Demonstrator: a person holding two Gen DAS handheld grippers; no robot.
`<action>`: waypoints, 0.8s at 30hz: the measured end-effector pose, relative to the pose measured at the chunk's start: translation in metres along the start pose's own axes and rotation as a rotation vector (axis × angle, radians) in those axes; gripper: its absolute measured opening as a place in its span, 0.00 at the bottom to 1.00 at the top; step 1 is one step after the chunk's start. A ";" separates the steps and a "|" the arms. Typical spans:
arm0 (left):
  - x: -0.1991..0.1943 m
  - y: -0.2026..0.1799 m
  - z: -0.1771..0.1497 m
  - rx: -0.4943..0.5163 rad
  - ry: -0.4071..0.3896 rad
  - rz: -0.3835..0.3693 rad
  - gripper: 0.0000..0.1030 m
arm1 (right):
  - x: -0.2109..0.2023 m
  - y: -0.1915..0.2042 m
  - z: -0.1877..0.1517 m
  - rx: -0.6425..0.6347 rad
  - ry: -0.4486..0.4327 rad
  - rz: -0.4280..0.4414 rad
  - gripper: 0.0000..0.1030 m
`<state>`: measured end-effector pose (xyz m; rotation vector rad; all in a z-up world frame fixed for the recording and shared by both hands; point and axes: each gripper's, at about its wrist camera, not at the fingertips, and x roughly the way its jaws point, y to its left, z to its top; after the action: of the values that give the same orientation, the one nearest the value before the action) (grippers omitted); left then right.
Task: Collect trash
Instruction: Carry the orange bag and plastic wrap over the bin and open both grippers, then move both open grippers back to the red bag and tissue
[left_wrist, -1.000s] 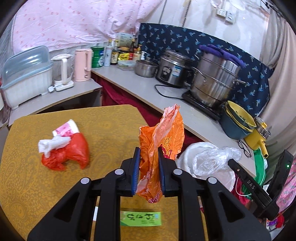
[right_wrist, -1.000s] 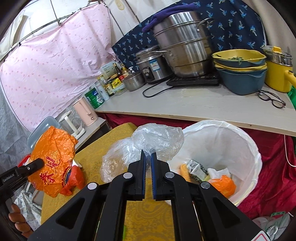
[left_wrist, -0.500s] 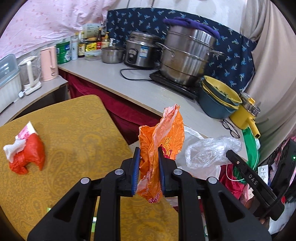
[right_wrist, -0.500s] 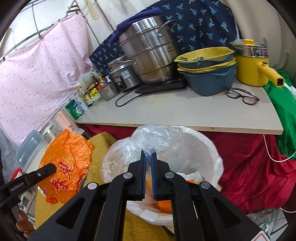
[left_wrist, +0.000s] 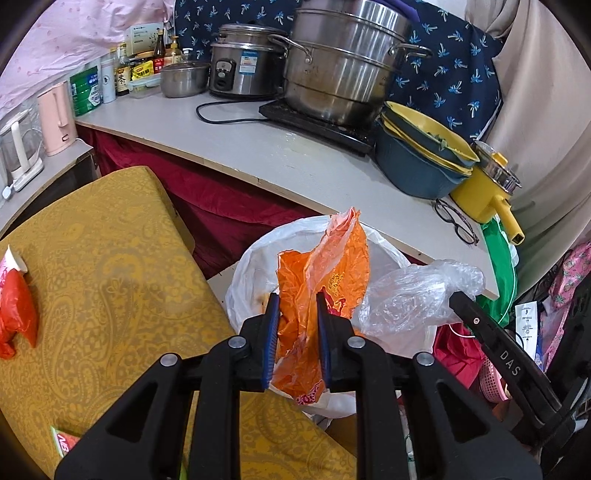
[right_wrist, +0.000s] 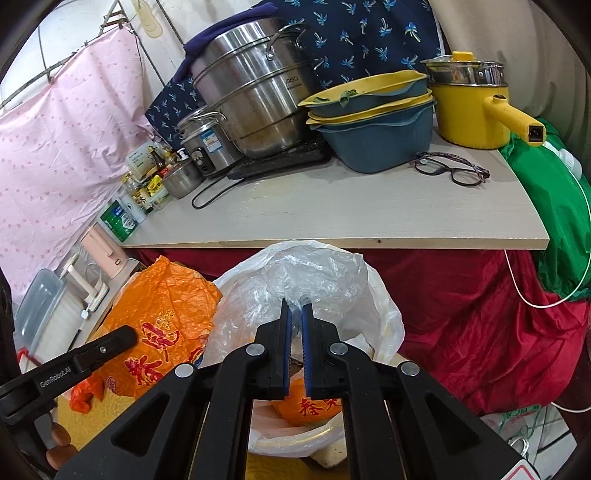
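Note:
My left gripper (left_wrist: 295, 306) is shut on a crumpled orange plastic bag (left_wrist: 325, 280) and holds it over the white-lined trash bin (left_wrist: 255, 258). My right gripper (right_wrist: 295, 314) is shut on a clear plastic bag (right_wrist: 310, 277) and holds it above the same bin (right_wrist: 388, 314), where orange trash (right_wrist: 306, 406) lies inside. The orange bag (right_wrist: 162, 314) and the left gripper's finger (right_wrist: 85, 358) show at the left of the right wrist view. The clear bag (left_wrist: 410, 295) and the right gripper's finger (left_wrist: 498, 350) show at the right of the left wrist view.
A red bag with a pink cup (left_wrist: 14, 302) and a green packet (left_wrist: 66, 439) lie on the yellow-clothed table (left_wrist: 110, 258). The counter (left_wrist: 277, 151) behind the bin holds steel pots (left_wrist: 343, 66), stacked basins (left_wrist: 421, 155), a yellow pot (right_wrist: 469, 107) and glasses (right_wrist: 450, 170).
Both grippers have swung right, away from the table and over the trash bin, each still holding its bag. The bin now lies directly under both bags.

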<state>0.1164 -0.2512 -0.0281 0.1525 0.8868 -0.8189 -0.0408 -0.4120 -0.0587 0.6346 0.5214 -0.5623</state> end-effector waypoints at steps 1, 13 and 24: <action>0.002 0.000 0.000 0.001 0.003 0.001 0.18 | 0.002 -0.001 0.000 0.000 0.003 -0.004 0.05; 0.022 0.011 0.003 -0.041 0.021 0.045 0.54 | 0.015 0.009 0.001 -0.010 -0.012 -0.020 0.34; 0.005 0.032 0.005 -0.091 -0.011 0.070 0.58 | 0.009 0.031 0.002 -0.040 -0.020 -0.001 0.38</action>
<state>0.1435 -0.2338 -0.0355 0.0986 0.9016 -0.7127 -0.0148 -0.3955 -0.0502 0.5903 0.5123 -0.5574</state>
